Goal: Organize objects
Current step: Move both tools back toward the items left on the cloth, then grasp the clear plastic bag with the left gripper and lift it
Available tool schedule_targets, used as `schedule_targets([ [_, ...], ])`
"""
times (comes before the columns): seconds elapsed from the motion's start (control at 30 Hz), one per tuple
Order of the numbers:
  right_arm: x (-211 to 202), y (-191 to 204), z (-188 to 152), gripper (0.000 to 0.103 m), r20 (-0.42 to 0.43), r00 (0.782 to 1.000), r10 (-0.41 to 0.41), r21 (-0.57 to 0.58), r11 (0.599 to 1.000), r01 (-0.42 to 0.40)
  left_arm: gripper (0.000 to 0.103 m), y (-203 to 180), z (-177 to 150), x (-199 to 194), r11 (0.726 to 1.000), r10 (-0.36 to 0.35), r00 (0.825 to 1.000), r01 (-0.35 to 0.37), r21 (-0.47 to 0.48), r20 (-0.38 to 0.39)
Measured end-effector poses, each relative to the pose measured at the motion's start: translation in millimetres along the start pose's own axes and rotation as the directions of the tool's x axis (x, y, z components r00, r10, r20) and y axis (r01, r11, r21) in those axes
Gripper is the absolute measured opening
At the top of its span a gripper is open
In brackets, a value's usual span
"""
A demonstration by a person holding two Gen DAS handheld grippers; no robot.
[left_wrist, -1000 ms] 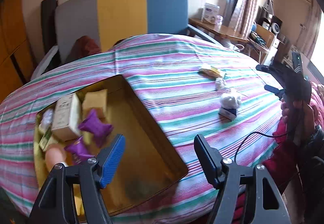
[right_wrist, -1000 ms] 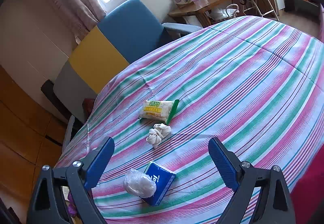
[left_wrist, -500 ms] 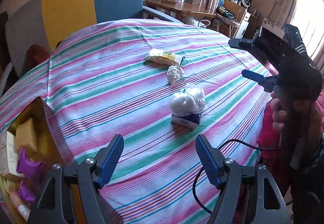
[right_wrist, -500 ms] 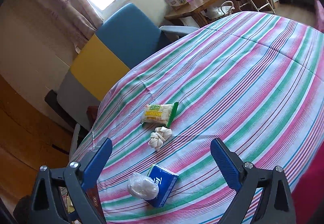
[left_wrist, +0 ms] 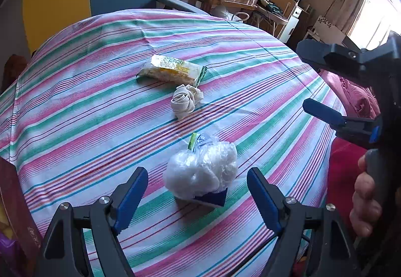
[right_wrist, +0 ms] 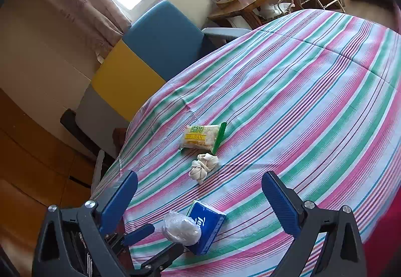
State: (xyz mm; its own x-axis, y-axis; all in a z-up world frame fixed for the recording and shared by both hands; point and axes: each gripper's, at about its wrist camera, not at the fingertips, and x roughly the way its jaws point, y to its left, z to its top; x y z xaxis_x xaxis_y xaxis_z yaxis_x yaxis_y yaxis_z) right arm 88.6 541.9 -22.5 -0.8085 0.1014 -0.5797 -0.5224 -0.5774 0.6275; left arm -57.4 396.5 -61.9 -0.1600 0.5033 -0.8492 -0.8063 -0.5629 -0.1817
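There, the left tongs [left_wrist: 196, 193] hung wide open with nothing in them, the plastic bag [left_wrist: 201, 171] lying between the two fingers, on top of the blue tissue pack [left_wrist: 213, 198]. The right tongs [right_wrist: 200, 204] gaped just as wide, empty too, held off over the striped cloth [right_wrist: 300, 101]. From the bag, the knotted rag [left_wrist: 186, 100] lay at about twelve o'clock, and the snack packet [left_wrist: 171, 70] a little past it toward eleven. To my eye the bag was the next pick. It looked soft and slippery, so I'd have gone low, closed slowly around its bulk, and kept clear of the pack beneath, lest both come up together. The box wall [left_wrist: 15, 204] showed at nine o'clock.
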Motion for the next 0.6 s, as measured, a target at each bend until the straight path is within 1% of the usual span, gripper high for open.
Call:
schedule_targets([
  [0.1, 0, -1, 0, 0.1, -0.002, 1.0, 0.008, 0.003, 1.0, -0.008, 0.082, 0, 7, 16, 1.0, 0.016, 1.0, -0.016, -0.012, -0.025],
  [0.13, 0, -1, 0, 0.1, -0.003, 1.0, 0.01, 0.002, 1.0, -0.01, 0.078, 2, 8, 21, 1.0, 0.016, 0.999, -0.016, -0.022, -0.032],
  [0.17, 0, -1, 0, 0.1, -0.003, 1.0, 0.01, 0.001, 1.0, -0.01, 0.07, 5, 8, 26, 0.999, 0.011, 0.999, -0.013, -0.041, -0.045],
  [0.2, 0, -1, 0, 0.1, -0.002, 1.0, 0.01, 0.001, 1.0, -0.01, 0.051, 9, 7, 29, 0.998, 0.006, 0.998, -0.009, -0.065, -0.055],
  [0.27, -1, -1, 0, 0.1, 0.001, 1.0, 0.012, 0.004, 1.0, -0.012, 0.046, 19, 1, 28, 0.992, -0.042, 0.998, 0.036, -0.122, -0.05],
  [0.3, -1, -2, 1, 0.1, 0.001, 1.0, 0.013, 0.006, 1.0, -0.013, 0.036, 21, -1, 24, 0.991, -0.045, 0.998, 0.039, -0.125, -0.043],
  [0.37, 0, -2, 1, 0.1, -0.001, 1.0, 0.01, 0.007, 1.0, -0.01, 0.036, 25, -8, 12, 0.993, -0.023, 1.0, 0.021, -0.118, -0.012],
  [0.43, 1, 0, 1, 0.1, -0.006, 1.0, 0.002, 0.0, 1.0, -0.002, 0.036, 30, -14, -2, 0.991, -0.032, 0.999, 0.032, -0.13, 0.006],
  [0.6, 5, 2, 0, 0.1, -0.02, 0.999, -0.025, -0.018, 1.0, 0.024, 0.036, 39, -39, -41, 0.992, -0.003, 0.999, 0.009, -0.123, 0.047],
])
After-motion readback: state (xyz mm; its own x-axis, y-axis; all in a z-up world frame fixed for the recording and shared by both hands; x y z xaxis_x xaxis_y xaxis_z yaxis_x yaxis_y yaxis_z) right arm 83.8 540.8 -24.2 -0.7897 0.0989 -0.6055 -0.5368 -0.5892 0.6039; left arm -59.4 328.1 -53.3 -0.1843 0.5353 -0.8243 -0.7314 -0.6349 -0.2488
